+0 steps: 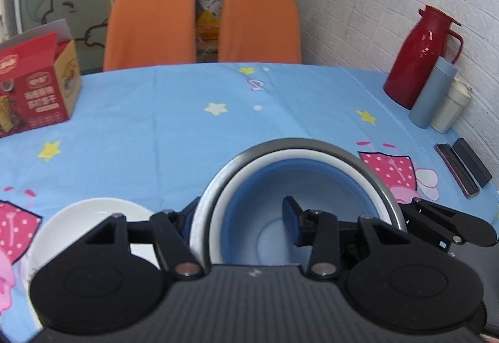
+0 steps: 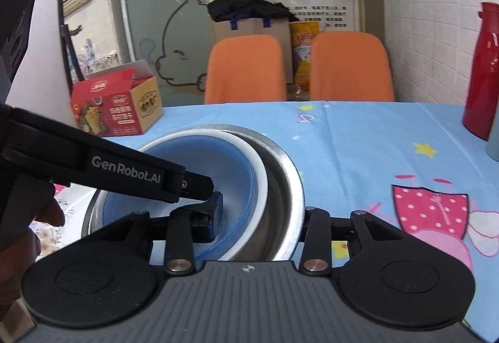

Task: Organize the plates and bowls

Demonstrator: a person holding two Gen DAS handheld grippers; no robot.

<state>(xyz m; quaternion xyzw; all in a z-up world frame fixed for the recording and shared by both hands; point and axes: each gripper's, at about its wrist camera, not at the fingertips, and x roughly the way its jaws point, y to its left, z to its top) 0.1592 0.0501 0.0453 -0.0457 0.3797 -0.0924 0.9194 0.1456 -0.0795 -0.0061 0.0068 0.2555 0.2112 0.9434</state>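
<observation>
Left tongs (image 1: 240, 218) straddle blue bowl (image 1: 312, 187) rim, grip unclear; right tongs (image 2: 265, 215) likewise.

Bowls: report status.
Left gripper, right gripper: each straddles the bowls' rims, grip unclear. Blue bowl in white bowl in steel bowl. White plate beside; nothing blocking.
</observation>
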